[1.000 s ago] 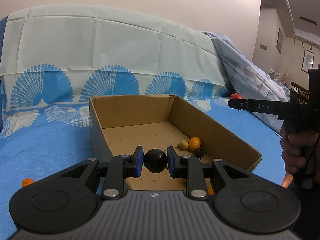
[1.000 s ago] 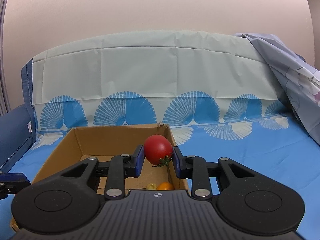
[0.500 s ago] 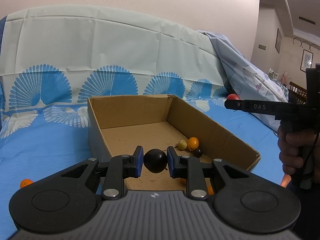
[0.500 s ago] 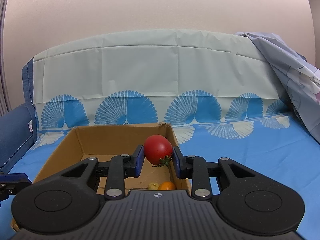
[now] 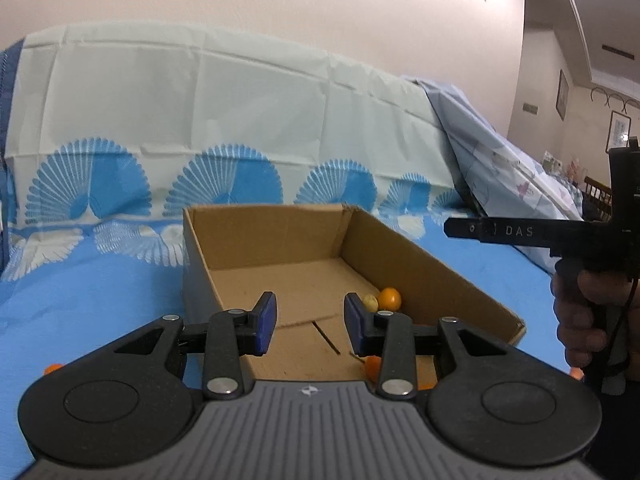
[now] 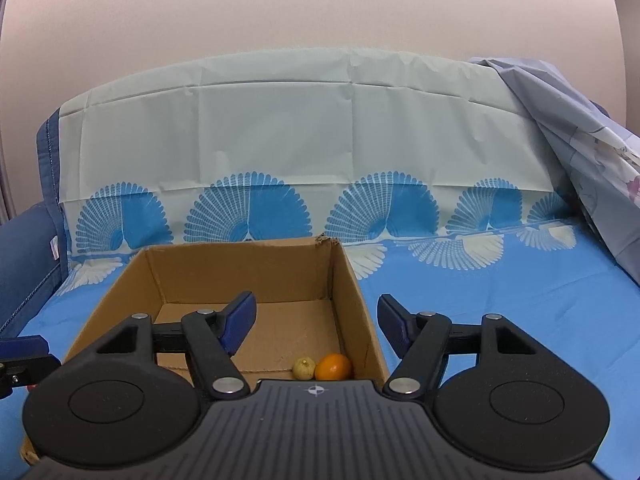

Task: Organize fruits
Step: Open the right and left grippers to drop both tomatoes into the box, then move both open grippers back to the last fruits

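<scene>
Orange fruit (image 6: 333, 366) + small yellow one (image 6: 303, 368) sit in box (image 6: 256, 270), below/ahead of the jaws. Both grippers, left (image 5: 308, 322) & right (image 6: 317, 323), hang over the box w/ jaws opening, nothing between: prob drop position.

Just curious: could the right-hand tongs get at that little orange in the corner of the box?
Probably yes. The right tongs hang above the open cardboard box, jaws opening and empty; the orange lies uncovered below, though tight against the wall and a yellowish fruit.
</scene>
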A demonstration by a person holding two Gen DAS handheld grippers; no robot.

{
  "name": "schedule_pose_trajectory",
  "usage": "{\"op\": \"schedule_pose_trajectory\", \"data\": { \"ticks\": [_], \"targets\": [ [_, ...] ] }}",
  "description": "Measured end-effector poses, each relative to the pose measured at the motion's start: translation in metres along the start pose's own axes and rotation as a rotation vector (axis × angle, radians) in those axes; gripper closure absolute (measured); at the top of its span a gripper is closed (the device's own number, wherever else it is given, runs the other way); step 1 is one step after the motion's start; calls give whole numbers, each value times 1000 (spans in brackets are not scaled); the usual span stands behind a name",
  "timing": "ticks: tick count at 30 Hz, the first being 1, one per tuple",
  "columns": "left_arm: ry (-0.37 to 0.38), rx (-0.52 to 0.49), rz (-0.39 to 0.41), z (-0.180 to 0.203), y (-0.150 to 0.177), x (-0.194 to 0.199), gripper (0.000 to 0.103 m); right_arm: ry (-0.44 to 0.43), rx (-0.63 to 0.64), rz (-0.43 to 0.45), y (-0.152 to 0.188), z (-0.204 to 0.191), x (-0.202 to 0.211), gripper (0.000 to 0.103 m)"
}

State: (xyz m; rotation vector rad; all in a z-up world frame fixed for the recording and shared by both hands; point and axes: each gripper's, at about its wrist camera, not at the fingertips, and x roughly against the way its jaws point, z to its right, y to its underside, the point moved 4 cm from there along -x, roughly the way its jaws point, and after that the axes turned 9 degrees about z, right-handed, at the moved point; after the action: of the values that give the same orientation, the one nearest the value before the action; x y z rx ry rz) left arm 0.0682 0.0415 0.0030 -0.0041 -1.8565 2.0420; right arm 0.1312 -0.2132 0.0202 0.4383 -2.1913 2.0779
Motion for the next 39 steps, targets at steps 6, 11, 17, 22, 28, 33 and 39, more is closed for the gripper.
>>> {"op": "schedule_pose_trajectory", "data": {
  "ticks": [6, 11, 17, 22, 28, 33, 39],
  "targets": [
    [-4, -42, 53, 4, -4, 14, 68, 27, -3, 39, -3, -15, 6, 34],
    [-9, -86, 65, 9, -8, 31, 74, -2, -17, 63, -5, -38, 12, 41],
    [-15, -117, 54, 2, -27, 54, 77, -75, -55, 65, -5, -69, 19, 66],
    [-74, -169, 74, -18, -53, 77, 77, -152, -61, 67, -4, -98, 26, 68],
    [-174, -214, 22, -63, -37, 90, 76, -237, -45, 27, 2, -131, 20, 68],
    [-283, 2, -24, -115, 1, 94, 76, -300, -15, -3, 9, -162, 15, 68],
    [-365, 139, 13, -152, 4, 103, 76, -379, 23, -39, 21, -201, 6, 68]
  ]
}}
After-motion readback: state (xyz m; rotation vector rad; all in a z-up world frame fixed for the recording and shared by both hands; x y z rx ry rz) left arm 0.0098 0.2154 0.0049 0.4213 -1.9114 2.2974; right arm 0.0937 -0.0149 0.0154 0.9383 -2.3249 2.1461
